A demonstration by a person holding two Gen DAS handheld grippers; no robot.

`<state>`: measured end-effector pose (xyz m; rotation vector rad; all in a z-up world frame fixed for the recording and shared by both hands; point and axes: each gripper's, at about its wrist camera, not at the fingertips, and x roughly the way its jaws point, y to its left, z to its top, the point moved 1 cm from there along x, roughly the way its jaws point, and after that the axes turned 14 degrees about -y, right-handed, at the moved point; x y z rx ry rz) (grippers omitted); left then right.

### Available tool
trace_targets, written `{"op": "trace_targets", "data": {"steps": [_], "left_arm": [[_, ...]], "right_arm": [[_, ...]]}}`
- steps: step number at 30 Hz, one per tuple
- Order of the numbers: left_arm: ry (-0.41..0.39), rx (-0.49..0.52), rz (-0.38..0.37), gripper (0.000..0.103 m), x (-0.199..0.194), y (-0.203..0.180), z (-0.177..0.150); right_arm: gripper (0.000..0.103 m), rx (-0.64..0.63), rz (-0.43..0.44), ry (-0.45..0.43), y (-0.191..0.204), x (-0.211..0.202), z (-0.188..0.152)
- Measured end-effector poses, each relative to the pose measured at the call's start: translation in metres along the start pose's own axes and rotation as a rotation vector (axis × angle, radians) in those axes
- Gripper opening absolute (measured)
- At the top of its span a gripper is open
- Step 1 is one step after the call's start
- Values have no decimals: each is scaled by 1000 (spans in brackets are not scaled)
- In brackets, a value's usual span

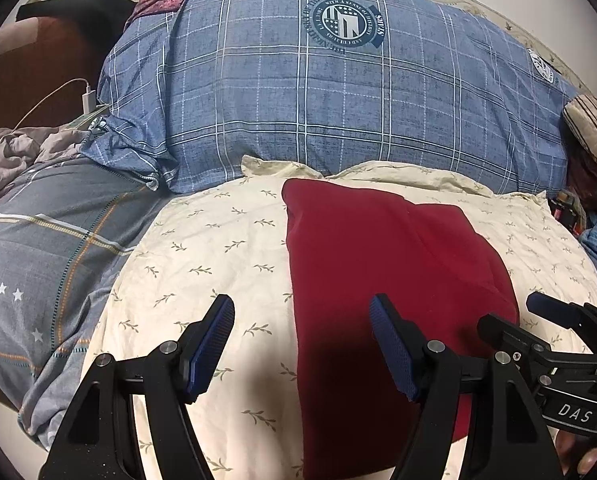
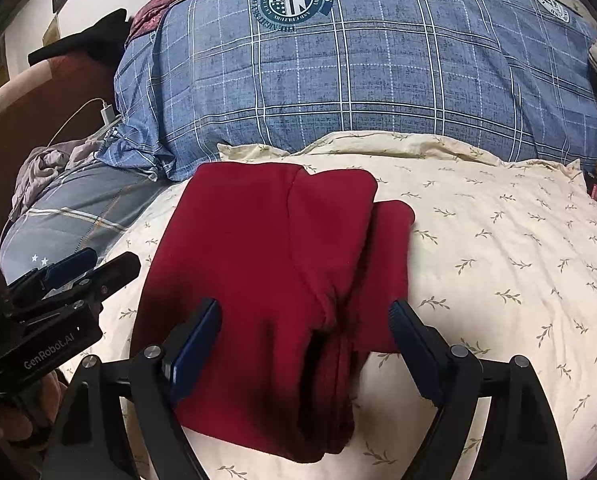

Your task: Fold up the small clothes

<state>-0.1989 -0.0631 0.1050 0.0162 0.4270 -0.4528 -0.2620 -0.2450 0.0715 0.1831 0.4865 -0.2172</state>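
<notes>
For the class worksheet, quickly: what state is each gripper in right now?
Left gripper: open, holding nothing, above the cream pillow.
Right gripper: open, holding nothing, fingers either side of the red garment.

The pillow (image 2: 498, 248) was taken as the landmark. The folded garment (image 2: 266, 264) was laid on the pillow, toward its left half. Behind the pillow, the quilt (image 2: 358, 80) was piled, touching its far edge. To the left of the pillow, a sheet (image 1: 58, 240) was spread. Above the pillow's near edge both grippers were held, the left gripper (image 1: 302, 344) over the garment's left edge, the right gripper (image 2: 306, 344) over its near end.
</notes>
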Motion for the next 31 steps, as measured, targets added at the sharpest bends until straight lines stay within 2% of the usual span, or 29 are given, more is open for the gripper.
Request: {"op": "trace_targets", "data": {"steps": [25, 28, 31], "left_arm": [[11, -10, 3, 70, 4, 0, -1], [-6, -23, -17, 69, 5, 4, -2], [17, -50, -29, 70, 17, 20, 0]], "right_arm": [[87, 5, -8, 29, 5, 7, -5], [87, 5, -11, 35, 4, 10, -6], [87, 15, -21, 43, -5, 12, -4]]}}
